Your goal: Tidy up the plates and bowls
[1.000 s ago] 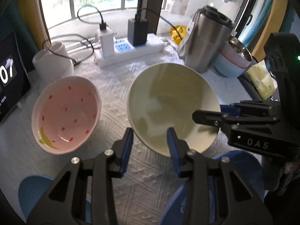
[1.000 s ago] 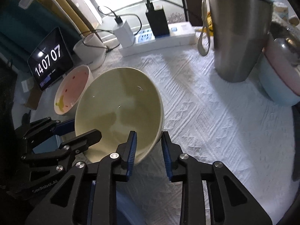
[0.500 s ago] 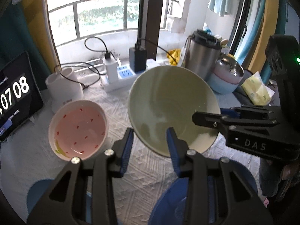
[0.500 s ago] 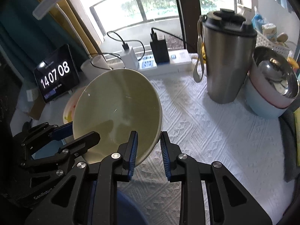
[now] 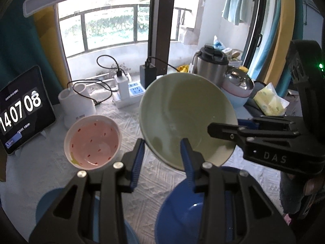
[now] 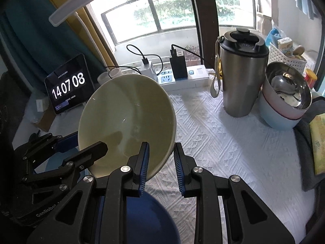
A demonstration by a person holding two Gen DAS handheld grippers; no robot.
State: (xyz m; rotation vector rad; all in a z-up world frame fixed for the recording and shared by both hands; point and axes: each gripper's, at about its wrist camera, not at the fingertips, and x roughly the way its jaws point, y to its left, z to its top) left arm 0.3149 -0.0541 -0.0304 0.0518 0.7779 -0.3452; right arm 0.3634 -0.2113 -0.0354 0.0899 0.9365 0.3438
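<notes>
A pale cream bowl [image 5: 186, 118] is held tilted in the air above the table, also seen in the right wrist view [image 6: 126, 122]. My left gripper [image 5: 162, 154] is shut on its near rim. My right gripper [image 6: 161, 162] is shut on its other rim and shows in the left wrist view [image 5: 223, 130]. A pink bowl with red specks [image 5: 93, 142] sits on the white cloth to the left. A dark blue bowl [image 5: 182, 211] lies below the cream bowl, also in the right wrist view [image 6: 150, 219]. A light blue dish [image 5: 46, 203] shows at the lower left.
A steel tumbler [image 6: 241, 77] and stacked bowls with a steel one on top [image 6: 284, 101] stand at the right. A power strip with chargers [image 6: 178, 77], a white holder [image 5: 75, 103] and a clock tablet [image 5: 22, 109] line the back. A yellow packet [image 5: 270, 101] lies at the right.
Both grippers have lifted the cream bowl off the cloth and raised it higher. The blue bowl has come into view beneath it.
</notes>
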